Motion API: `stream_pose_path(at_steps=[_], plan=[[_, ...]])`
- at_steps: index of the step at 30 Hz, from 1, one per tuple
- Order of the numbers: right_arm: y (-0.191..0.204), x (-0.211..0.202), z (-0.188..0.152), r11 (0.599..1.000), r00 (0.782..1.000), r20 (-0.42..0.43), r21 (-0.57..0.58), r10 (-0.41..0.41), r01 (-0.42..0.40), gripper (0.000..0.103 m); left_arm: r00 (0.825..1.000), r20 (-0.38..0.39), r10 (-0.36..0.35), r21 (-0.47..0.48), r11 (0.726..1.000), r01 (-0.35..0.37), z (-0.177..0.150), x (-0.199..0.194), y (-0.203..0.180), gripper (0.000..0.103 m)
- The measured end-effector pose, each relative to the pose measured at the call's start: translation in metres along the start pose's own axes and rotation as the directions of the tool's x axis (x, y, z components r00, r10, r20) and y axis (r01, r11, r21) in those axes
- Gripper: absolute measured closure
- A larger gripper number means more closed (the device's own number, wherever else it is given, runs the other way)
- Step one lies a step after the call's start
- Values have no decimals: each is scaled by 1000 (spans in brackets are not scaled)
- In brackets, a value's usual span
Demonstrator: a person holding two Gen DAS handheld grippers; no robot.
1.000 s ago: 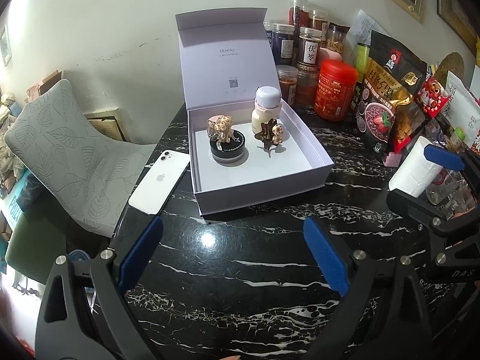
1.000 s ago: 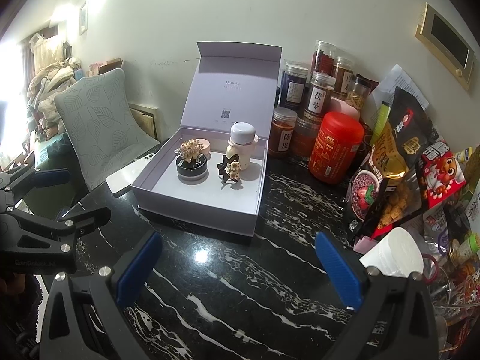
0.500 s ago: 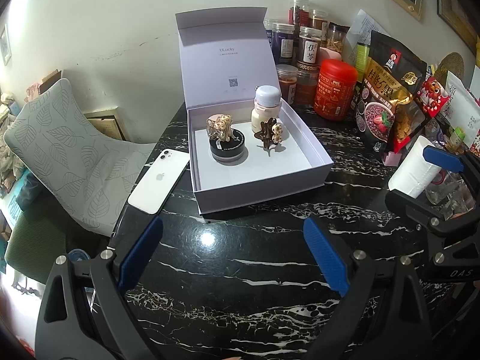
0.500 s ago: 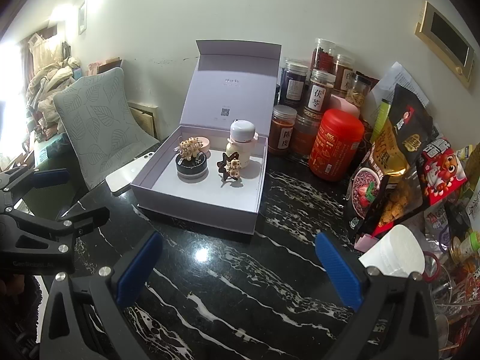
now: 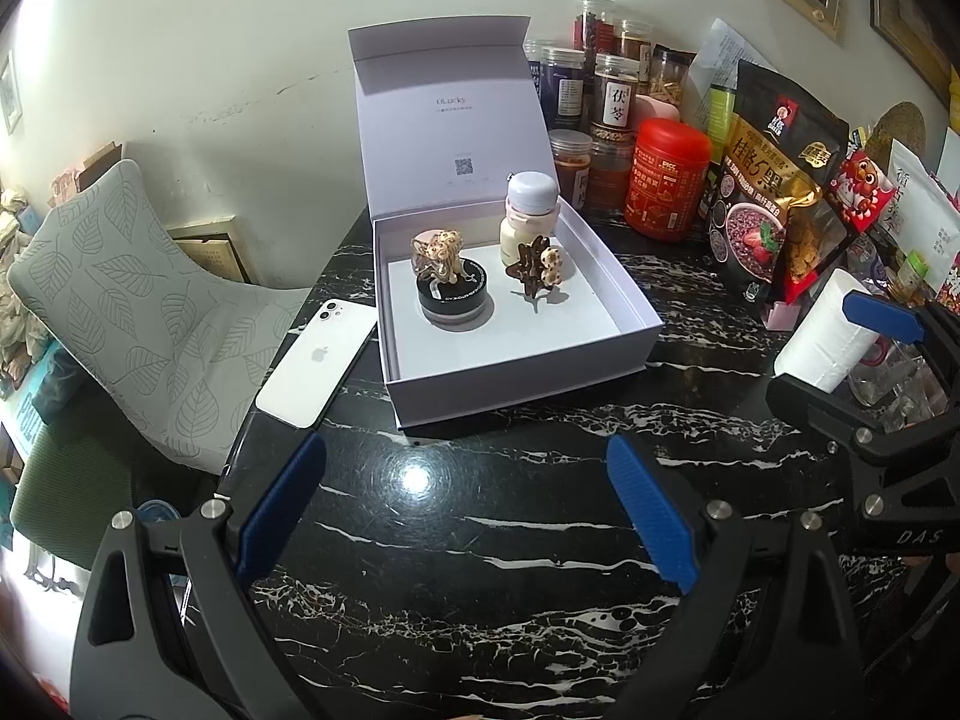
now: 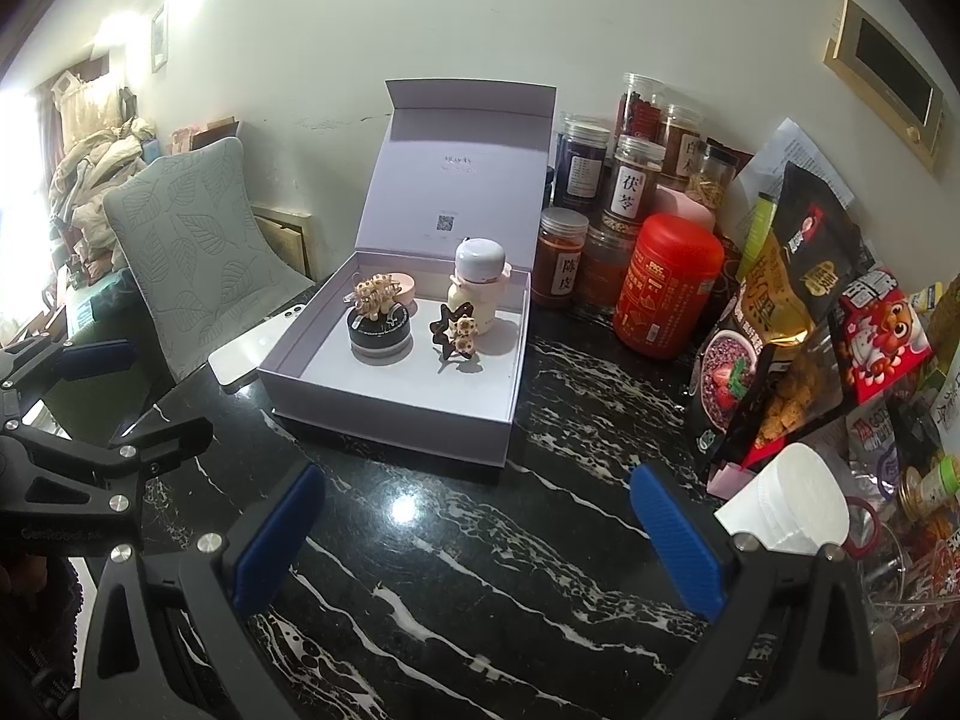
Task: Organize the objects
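A pale lilac gift box (image 5: 522,387) (image 6: 390,426) stands on the black marble table (image 5: 480,576) with its lid up. Inside are a black round jar (image 5: 453,303) (image 6: 381,342) with a leopard-print hair clip (image 5: 438,252) on top, a white bottle with a lilac cap (image 5: 528,219) (image 6: 477,282), and a dark brown hair clip (image 5: 537,273) (image 6: 456,330). My left gripper (image 5: 467,510) hangs open over bare table in front of the box. My right gripper (image 6: 477,540) is open too, beside it to the right, with nothing between its fingers.
A white phone (image 5: 318,363) lies left of the box at the table edge. Jars, a red canister (image 5: 666,180), snack bags (image 5: 774,192) and a white paper roll (image 5: 822,342) crowd the right and back. A grey leaf-pattern chair (image 5: 138,300) stands at left.
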State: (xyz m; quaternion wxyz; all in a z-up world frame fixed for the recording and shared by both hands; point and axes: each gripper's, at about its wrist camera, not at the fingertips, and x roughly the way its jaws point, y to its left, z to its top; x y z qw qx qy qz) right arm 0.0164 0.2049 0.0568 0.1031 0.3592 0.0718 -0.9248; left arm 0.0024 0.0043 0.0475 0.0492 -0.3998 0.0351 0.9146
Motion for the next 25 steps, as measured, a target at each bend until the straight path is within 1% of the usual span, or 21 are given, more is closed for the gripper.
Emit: stream_pose_path(at_steps=[21, 25], plan=[[0, 2, -3, 1000, 1000, -9, 9, 2, -1, 0, 1000, -6, 1, 5, 1000, 0, -3, 0, -2, 8], [0, 2, -3, 1000, 1000, -9, 8, 2, -2, 0, 1000, -2, -13, 6, 1000, 13, -2, 0, -1, 8]])
